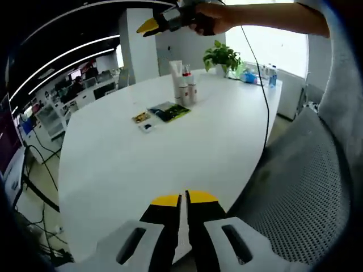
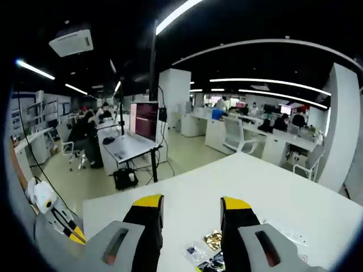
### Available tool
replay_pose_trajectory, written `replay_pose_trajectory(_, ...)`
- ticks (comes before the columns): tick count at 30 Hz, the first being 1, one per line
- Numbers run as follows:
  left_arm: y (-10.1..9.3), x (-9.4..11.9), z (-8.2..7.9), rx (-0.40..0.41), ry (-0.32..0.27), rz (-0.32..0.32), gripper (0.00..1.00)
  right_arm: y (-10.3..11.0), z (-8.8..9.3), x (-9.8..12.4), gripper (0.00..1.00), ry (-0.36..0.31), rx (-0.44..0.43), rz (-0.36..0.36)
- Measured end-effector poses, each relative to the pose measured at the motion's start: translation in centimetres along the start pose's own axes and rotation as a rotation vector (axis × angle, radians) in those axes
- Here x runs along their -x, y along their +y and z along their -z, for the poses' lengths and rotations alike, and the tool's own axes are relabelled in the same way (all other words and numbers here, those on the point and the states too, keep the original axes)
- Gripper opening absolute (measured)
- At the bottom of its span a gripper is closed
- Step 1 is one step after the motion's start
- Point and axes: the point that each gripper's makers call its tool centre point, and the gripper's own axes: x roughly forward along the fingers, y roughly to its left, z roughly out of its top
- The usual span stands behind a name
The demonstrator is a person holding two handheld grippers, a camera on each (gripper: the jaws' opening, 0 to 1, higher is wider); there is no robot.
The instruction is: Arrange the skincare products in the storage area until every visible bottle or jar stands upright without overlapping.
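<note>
Several skincare bottles and a white tube [image 1: 184, 85] stand upright in a tight cluster at the far side of the white table [image 1: 130, 164]. In front of them lie a dark green flat packet [image 1: 169, 111] and small sachets [image 1: 142, 118]. My left gripper [image 1: 184, 198] is shut and empty, low over the near table edge. A hand holds my right gripper [image 1: 156, 24] high above the far edge. In the right gripper view my right gripper [image 2: 191, 204] is open and empty, with the sachets [image 2: 212, 239] below it. The left gripper [image 2: 71, 229] appears at the lower left there.
A grey mesh chair [image 1: 300, 175] stands close on the right of the table. A potted plant [image 1: 222, 55] and water bottles [image 1: 272, 76] sit at the far end. A cable [image 1: 258, 73] hangs across the table. Beyond the table stands a desk with a monitor [image 2: 144, 120].
</note>
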Motion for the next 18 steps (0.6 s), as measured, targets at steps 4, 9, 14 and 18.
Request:
replay_pose_trajectory(4,0.3,0.4,-1.1,0.040,-0.059,0.002,0.13,1.8,-0.8,2.4,0.36,-0.051,-0.004,0.019)
replay_pose_trajectory(9,0.9,1.1,-2.5,0.102,-0.135,0.004,0.19,3.2,-1.5,5.4,0.39,-0.093,0.012,0.060)
replay_pose_trajectory(14,1.8,1.5,-3.5,0.136,-0.197,-0.021,0.34,4.4,-0.3,7.4,0.42,-0.126,-0.043,0.098)
replay_pose_trajectory(18,1.8,1.7,-4.1,0.144,-0.231,-0.018,0.48,5.8,1.8,8.4,0.49,-0.118,-0.062,0.106)
